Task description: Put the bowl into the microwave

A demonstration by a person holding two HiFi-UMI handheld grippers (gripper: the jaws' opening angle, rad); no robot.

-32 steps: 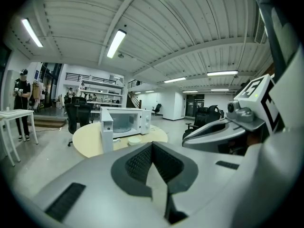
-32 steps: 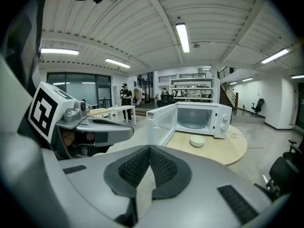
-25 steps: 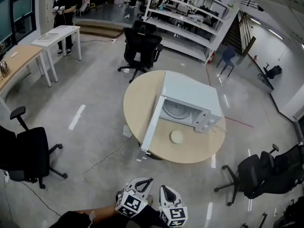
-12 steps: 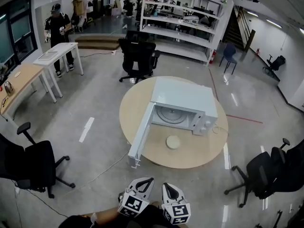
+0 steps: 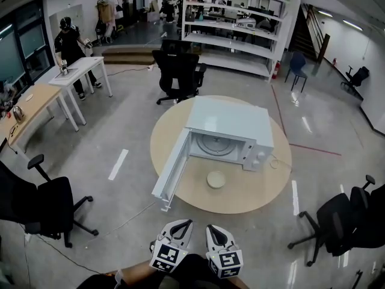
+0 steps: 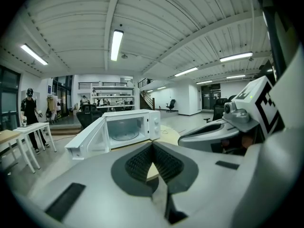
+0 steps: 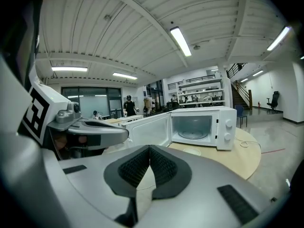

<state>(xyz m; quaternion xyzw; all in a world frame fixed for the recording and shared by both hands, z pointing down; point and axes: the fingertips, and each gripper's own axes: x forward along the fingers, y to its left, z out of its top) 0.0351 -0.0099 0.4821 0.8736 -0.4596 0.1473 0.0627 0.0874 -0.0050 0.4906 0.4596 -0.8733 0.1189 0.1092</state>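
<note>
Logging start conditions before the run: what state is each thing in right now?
microwave: cavity empty.
microwave door: swung wide open.
bowl: on the table in front of the microwave, not yet inside.
left gripper: shut, holding nothing.
right gripper: shut, holding nothing.

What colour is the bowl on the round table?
The bowl is cream, clearest in the head view.

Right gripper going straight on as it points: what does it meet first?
Probably the open door of the white microwave; the shut right gripper is far off, so depth is unclear.
</note>
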